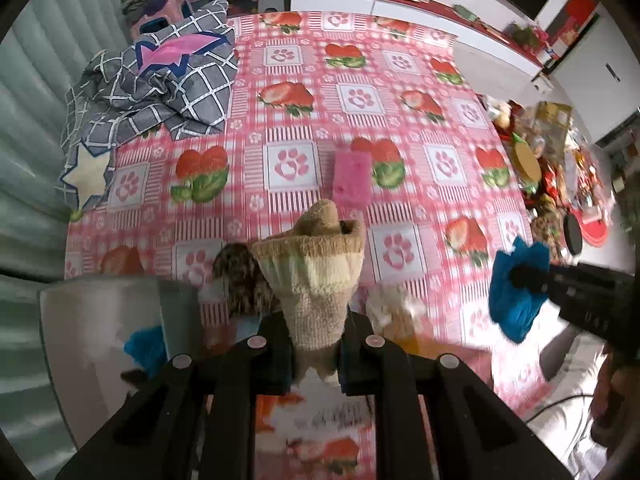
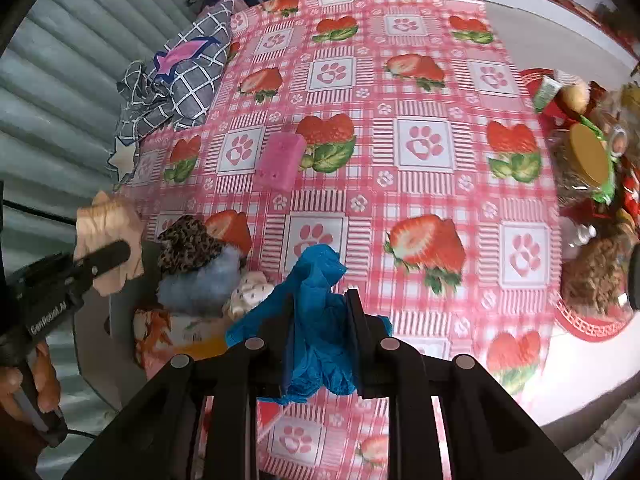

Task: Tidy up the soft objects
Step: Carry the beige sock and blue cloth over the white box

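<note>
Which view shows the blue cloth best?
The right wrist view: the blue cloth fills the centre, pinched between the right gripper jaws. The left wrist view shows it only small and blurred at the right edge.

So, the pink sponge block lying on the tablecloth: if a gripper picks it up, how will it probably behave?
The pink sponge looks porous, so it is probably light and would squash between the fingers rather than resist. It lies flat as a block on the tablecloth, so it should not roll; a push would likely slide it. Its blocky shape suggests it keeps form, unlike the limp blue cloth.
</note>
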